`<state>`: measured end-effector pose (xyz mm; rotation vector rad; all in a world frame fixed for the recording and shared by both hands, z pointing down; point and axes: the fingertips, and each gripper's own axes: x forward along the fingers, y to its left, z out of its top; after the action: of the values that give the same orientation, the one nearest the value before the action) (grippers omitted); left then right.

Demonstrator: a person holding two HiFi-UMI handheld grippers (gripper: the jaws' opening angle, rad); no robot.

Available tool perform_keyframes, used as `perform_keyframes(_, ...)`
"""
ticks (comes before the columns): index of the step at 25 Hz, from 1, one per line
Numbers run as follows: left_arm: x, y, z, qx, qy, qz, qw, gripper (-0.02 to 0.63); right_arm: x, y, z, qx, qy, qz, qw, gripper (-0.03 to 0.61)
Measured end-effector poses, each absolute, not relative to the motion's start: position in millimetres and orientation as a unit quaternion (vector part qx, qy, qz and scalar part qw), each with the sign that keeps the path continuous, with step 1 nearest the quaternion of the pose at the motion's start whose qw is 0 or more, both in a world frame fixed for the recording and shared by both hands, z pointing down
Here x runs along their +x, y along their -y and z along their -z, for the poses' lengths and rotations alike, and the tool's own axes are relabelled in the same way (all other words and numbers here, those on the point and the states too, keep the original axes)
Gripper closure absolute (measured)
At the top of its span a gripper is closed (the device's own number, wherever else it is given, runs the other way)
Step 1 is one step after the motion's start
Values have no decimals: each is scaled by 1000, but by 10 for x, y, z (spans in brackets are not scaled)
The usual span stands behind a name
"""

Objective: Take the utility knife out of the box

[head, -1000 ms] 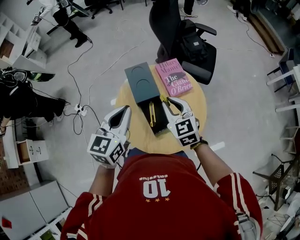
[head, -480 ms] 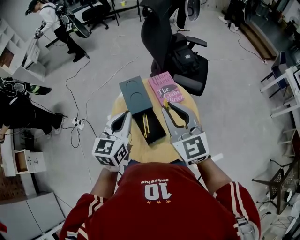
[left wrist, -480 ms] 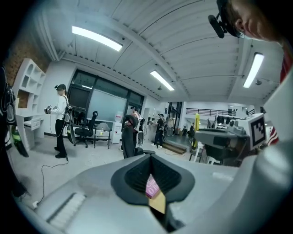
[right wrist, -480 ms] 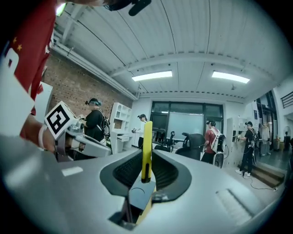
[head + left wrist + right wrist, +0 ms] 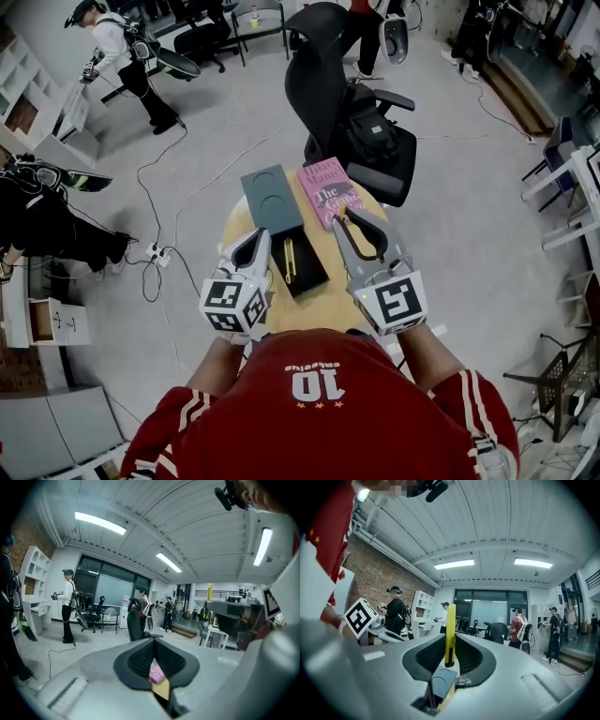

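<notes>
Raised since a second ago: right hand-held gripper (image 5: 451, 638), lifted from the box's edge and now larger in the head view, carrying the knife with it.

- Utility knife (image 5: 450, 629): slim, yellow, standing upright between the right hand-held gripper's jaws, which are clamped on its lower end. It is out of the box, in the air to the box's right, with the gripper's tips over the near corner of the pink book in the head view.
- Box (image 5: 311, 278): dark, open, lying lengthwise on the desk between the two grippers. One narrow yellow item (image 5: 289, 261) lies inside; what it is cannot be told.
- Lid (image 5: 270, 197): dark, with two round recesses, at the box's far end.
- Left hand-held gripper (image 5: 262, 234): just left of the box, jaws together, nothing between them.
- Pink book (image 5: 330, 192): flat on the desk, just right of the lid.
- Desk (image 5: 323, 305): round, light wood.
- Office chair (image 5: 319, 56): black, beyond the desk, with a dark backpack (image 5: 370, 131) on its seat.
</notes>
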<state>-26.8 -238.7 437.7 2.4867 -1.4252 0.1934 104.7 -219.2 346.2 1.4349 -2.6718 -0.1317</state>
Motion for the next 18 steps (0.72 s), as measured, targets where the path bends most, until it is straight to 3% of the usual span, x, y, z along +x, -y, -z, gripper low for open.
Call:
perform_keyframes(8, -153, 2338, -4525, 855, 497, -77, 128, 598, 1163, 2143, -3660, 465, 882, 24, 66, 514)
perform_keyframes(18, -58, 2311, -4676, 853, 494, -67, 154, 469, 1151, 2083, -3717, 446, 892, 15, 64, 514)
